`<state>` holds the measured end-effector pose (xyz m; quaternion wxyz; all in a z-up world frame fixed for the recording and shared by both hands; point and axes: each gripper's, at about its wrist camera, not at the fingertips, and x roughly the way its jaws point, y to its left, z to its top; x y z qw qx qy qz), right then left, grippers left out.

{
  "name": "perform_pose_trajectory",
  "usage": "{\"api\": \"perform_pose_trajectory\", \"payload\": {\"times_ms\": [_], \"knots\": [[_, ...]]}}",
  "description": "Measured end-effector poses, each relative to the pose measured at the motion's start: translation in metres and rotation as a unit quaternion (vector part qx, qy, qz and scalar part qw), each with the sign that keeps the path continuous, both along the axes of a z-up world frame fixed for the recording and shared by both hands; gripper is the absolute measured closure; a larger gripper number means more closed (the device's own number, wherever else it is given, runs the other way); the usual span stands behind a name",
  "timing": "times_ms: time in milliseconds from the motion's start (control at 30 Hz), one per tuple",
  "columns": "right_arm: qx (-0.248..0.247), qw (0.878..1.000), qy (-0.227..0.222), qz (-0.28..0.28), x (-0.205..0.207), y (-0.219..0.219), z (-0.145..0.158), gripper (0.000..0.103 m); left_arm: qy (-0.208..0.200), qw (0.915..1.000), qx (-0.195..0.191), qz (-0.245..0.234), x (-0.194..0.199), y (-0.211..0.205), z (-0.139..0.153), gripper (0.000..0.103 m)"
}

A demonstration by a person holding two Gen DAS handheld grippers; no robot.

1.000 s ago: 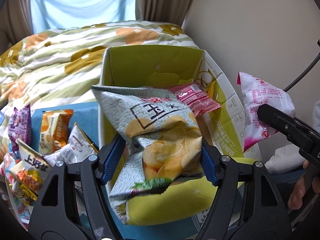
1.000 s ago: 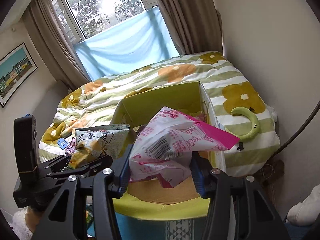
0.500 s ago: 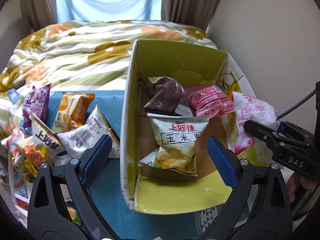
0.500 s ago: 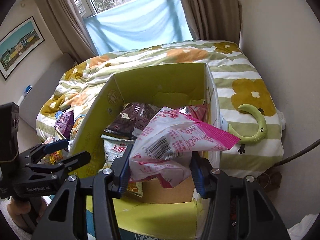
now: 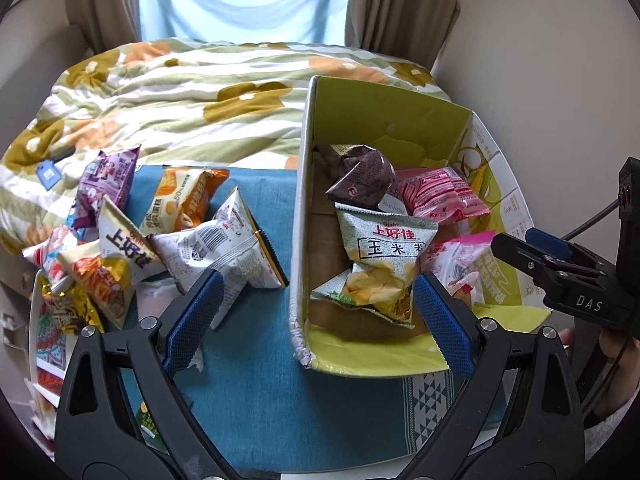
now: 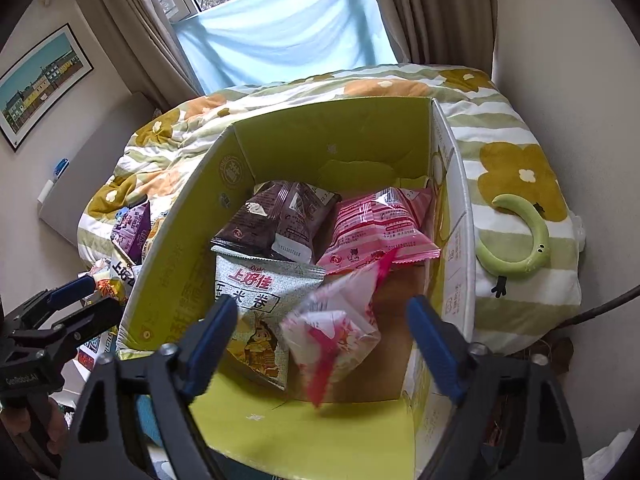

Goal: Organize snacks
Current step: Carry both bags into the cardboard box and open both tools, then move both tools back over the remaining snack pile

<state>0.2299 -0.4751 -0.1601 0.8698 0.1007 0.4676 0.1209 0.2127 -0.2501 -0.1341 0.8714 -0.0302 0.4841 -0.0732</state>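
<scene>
Right gripper [image 6: 320,332] jaws just sprang apart — pink bag [image 6: 340,324] drops, blurred, into the box [image 6: 452,216]; left gripper [image 5: 316,308] spread, empty. Only the left view shows the loose snack pile [image 5: 160,240].

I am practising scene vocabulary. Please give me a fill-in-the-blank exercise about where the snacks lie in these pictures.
1. The green corn-roll bag lies inside the ___.
2. The brown bag lies to the ___ of the striped pink bag in the right wrist view.
3. The loose snack pile lies on a ___ cloth.
4. Both tongs, left and right, are ___.

Missing words: box; left; blue; open
</scene>
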Motion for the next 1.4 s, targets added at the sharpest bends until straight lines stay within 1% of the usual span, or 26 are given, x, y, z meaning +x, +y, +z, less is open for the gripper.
{"api": "perform_pose_trajectory", "payload": {"times_ms": [167,300,533,667,733,867,1000,1133,1300,1400], "knots": [[0.008,1.0,-0.008,-0.011,-0.013,-0.002,0.001,0.01,-0.007,0.9999,-0.01,0.003,-0.009,0.008,0.002,0.008],[-0.001,1.0,-0.016,-0.015,-0.022,-0.001,0.005,0.01,-0.02,0.9997,-0.013,-0.003,-0.015,0.012,0.011,0.008],[0.001,0.998,-0.036,-0.044,-0.038,0.004,0.032,0.01,-0.047,0.9984,-0.019,-0.026,-0.025,0.027,0.033,0.008],[-0.018,0.997,-0.055,-0.058,-0.049,0.015,0.048,0.01,-0.059,0.997,-0.02,-0.045,-0.031,0.044,0.045,0.008],[-0.019,0.996,-0.062,-0.066,-0.055,0.023,0.056,0.01,-0.067,0.996,-0.021,-0.055,-0.034,0.055,0.05,0.008],[-0.016,0.993,-0.076,-0.085,-0.07,0.044,0.072,0.01,-0.076,0.9948,-0.014,-0.067,-0.041,0.085,0.062,0.008],[-0.01,0.991,-0.089,-0.095,-0.084,0.071,0.086,0.009,-0.086,0.9942,-0.017,-0.062,-0.05,0.126,0.068,0.008],[-0.01,0.989,-0.1,-0.105,-0.097,0.104,0.092,0.01,-0.078,0.9951,-0.023,-0.055,-0.061,0.17,0.065,0.008],[-0.012,0.99,-0.097,-0.102,-0.113,0.151,0.092,0.01,-0.074,0.9958,-0.028,-0.046,-0.074,0.221,0.058,0.008],[-0.021,0.99,-0.095,-0.099,-0.12,0.178,0.089,0.01,-0.071,0.9958,-0.026,-0.051,-0.08,0.247,0.052,0.008]]}}
